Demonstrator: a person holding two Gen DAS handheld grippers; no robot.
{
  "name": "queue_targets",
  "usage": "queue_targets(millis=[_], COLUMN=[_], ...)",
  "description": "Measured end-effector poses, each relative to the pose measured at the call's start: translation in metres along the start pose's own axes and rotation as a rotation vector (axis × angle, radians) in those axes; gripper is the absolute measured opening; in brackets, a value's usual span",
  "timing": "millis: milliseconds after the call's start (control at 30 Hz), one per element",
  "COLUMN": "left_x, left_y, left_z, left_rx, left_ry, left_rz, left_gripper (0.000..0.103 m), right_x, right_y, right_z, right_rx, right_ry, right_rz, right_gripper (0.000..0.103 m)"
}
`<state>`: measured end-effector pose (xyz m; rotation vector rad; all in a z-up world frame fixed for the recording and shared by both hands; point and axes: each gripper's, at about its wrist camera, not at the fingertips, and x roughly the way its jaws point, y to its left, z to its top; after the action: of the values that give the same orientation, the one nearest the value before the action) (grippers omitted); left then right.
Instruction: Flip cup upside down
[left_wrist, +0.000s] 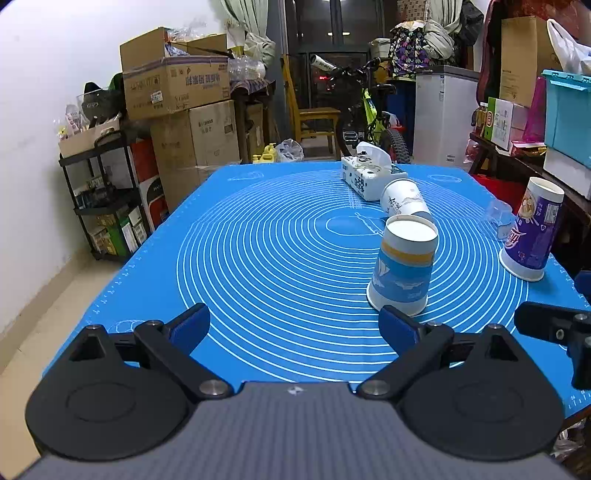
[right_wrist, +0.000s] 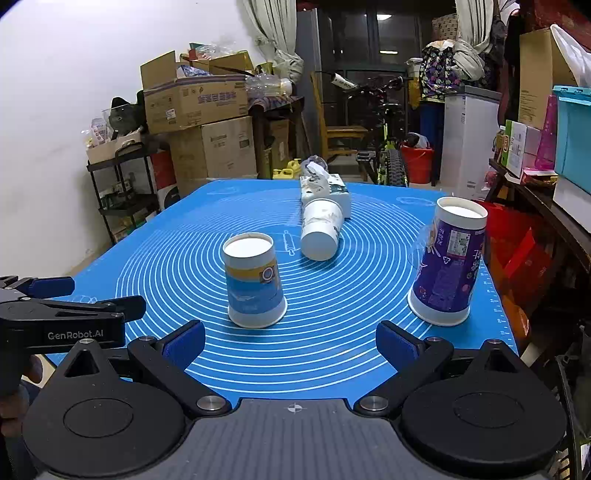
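Cardboard boxes (right_wrist: 195, 99) are stacked against the wall behind a desk covered by a blue ringed mat (right_wrist: 155, 258). Left of the blue-and-white cup (right_wrist: 255, 282), which is seen mouth-down on the mat, the left gripper (left_wrist: 293, 326) is held with its fingers apart and nothing between them. Behind that cup a white cup (right_wrist: 320, 230) lies on its side, touching a tissue box (right_wrist: 325, 188). Right of the blue-and-white cup, a purple cup (right_wrist: 448, 262) is seen mouth-down. The right gripper (right_wrist: 290, 341) is held near the mat's front edge, fingers spread and empty.
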<state>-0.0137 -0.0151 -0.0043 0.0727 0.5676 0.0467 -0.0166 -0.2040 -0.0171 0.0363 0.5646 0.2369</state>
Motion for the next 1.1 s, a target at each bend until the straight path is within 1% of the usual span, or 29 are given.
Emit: queue_targets(millis=[267, 1100], left_x=[-0.0005, -0.0025], left_y=[0.0015, -0.0031], left_z=[-0.0017, -0.0032], left_rx=[-0.011, 0.004], left_ry=[0.002, 0.001], left_rz=[-0.017, -0.012], left_gripper=[0.097, 0.097], right_x=[-0.0002, 0.0018], right_y=[0.0017, 0.0042], right_z=[-0.0003, -0.0054], right_rx=[-0.010, -0.023], right_ry=[0.008, 0.026], right_rz=[-0.004, 0.010], right_gripper=[0.098, 0.098])
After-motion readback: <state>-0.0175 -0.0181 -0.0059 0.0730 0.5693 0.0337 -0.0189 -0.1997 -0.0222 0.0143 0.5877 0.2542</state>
